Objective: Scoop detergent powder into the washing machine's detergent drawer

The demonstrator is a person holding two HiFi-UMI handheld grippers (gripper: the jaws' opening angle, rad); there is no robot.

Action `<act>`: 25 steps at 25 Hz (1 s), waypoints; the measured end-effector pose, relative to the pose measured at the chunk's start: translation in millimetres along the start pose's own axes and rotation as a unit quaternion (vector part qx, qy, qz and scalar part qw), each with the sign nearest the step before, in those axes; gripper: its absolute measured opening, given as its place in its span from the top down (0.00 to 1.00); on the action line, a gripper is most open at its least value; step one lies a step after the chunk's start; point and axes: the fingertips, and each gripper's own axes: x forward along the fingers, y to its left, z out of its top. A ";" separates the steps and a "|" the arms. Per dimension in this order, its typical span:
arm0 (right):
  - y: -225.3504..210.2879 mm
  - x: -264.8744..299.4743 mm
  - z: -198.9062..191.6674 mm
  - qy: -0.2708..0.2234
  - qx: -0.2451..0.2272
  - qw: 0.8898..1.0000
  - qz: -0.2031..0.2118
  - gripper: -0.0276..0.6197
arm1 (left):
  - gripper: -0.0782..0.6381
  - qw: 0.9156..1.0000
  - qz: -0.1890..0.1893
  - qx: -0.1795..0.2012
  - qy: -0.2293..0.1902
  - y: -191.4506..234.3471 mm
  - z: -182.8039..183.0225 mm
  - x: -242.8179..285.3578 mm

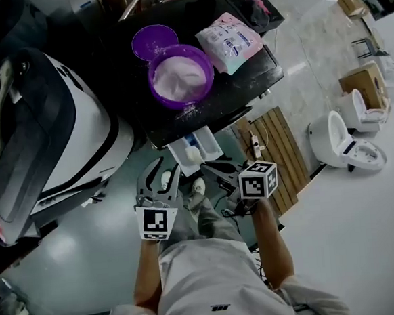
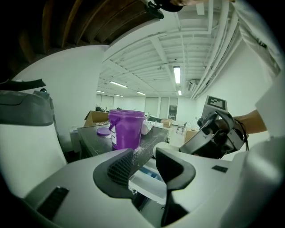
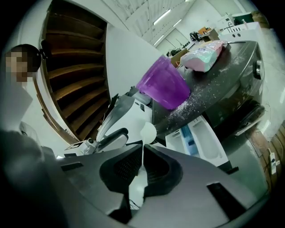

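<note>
A purple bucket (image 1: pixel 180 76) (image 2: pixel 126 129) (image 3: pixel 162 87) of white powder stands on the black washing machine top (image 1: pixel 245 81), with spilled powder round it. The white detergent drawer (image 1: pixel 206 146) (image 2: pixel 147 178) (image 3: pixel 200 138) is pulled out below the top's front edge. My right gripper (image 1: pixel 211 169) (image 3: pixel 142 153) is shut on the thin handle of a white scoop (image 3: pixel 148 131), whose bowl (image 1: pixel 194 153) hovers at the drawer. My left gripper (image 1: pixel 161 178) (image 2: pixel 144 162) is open and holds nothing, just left of the drawer.
A purple lid (image 1: pixel 154 41) and a detergent bag (image 1: pixel 229 42) lie on the machine top. A large white and black appliance (image 1: pixel 39 132) stands at the left. A wooden slat mat (image 1: pixel 271 154) and a white toilet (image 1: pixel 345 142) are at the right.
</note>
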 end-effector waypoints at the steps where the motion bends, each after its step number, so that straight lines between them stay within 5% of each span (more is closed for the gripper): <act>1: -4.5 2.3 -4.7 0.009 0.000 1.000 0.000 0.95 | 0.65 1.000 0.006 -0.004 0.004 -1.2 -5.7 0.1; 25: -74.1 35.6 -36.3 0.117 -0.098 0.983 -0.099 0.95 | 0.65 0.997 0.039 -0.040 0.053 -6.5 -74.3 27.6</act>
